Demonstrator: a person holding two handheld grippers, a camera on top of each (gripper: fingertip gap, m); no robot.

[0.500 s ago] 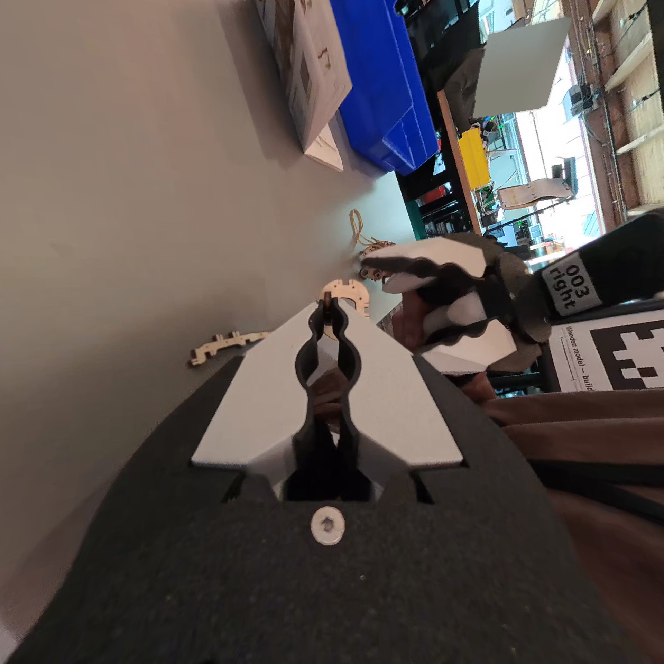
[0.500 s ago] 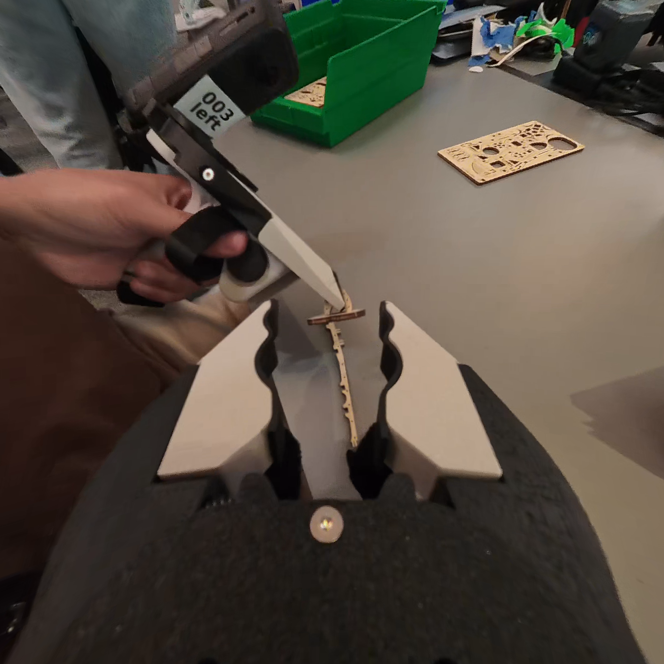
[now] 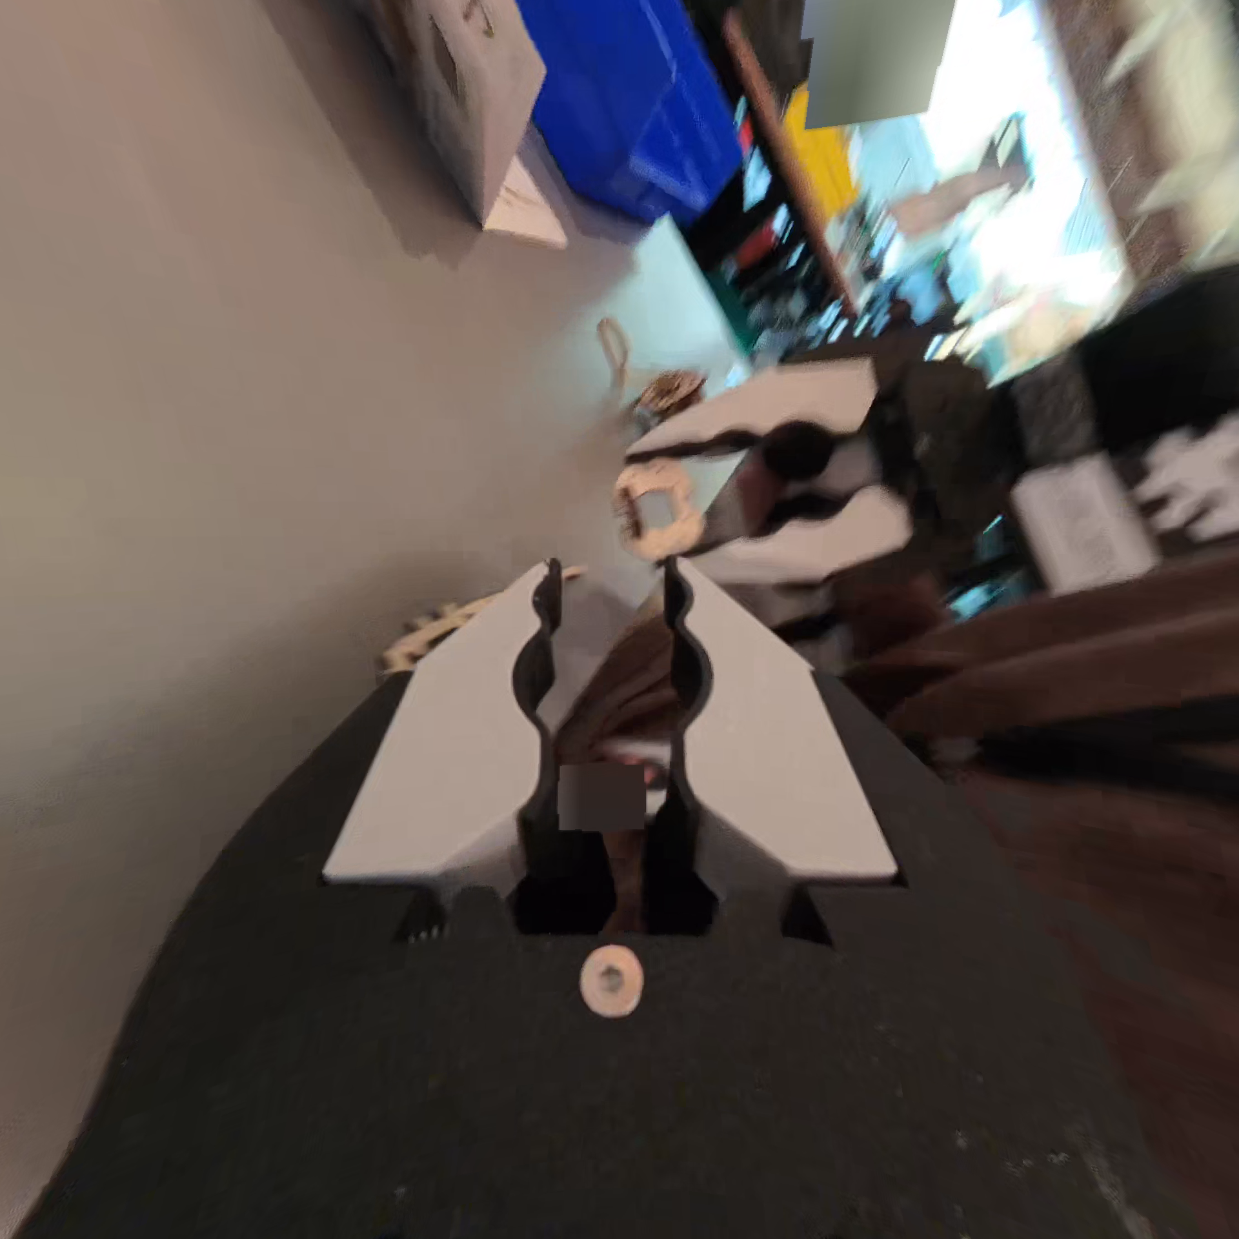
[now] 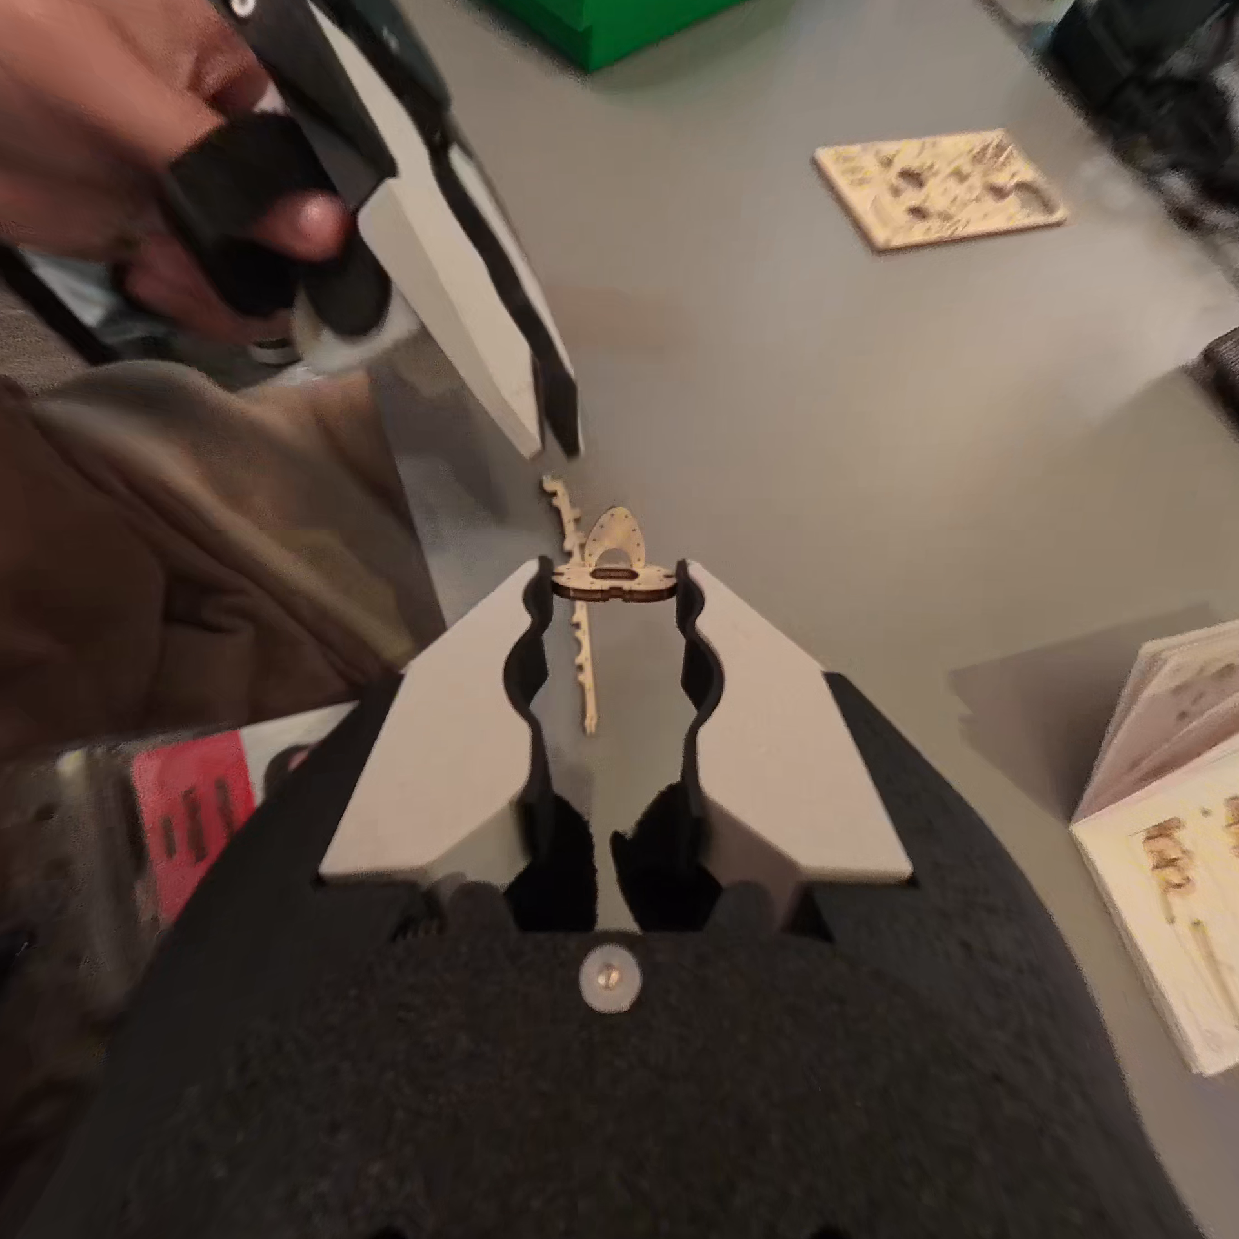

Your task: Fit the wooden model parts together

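no readable writing. right gripper pinching wood part flat above table; left gripper spread, empty, tilted down beside toothed strip.

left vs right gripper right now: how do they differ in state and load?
Left gripper stands open with nothing between its fingertips; right gripper is shut on the small wooden piece, pinched at its tips.
The left hangs clear above the notched wooden strip on the grey table; the right carries its piece over that strip.
Both have pale fingers with black wavy pads.
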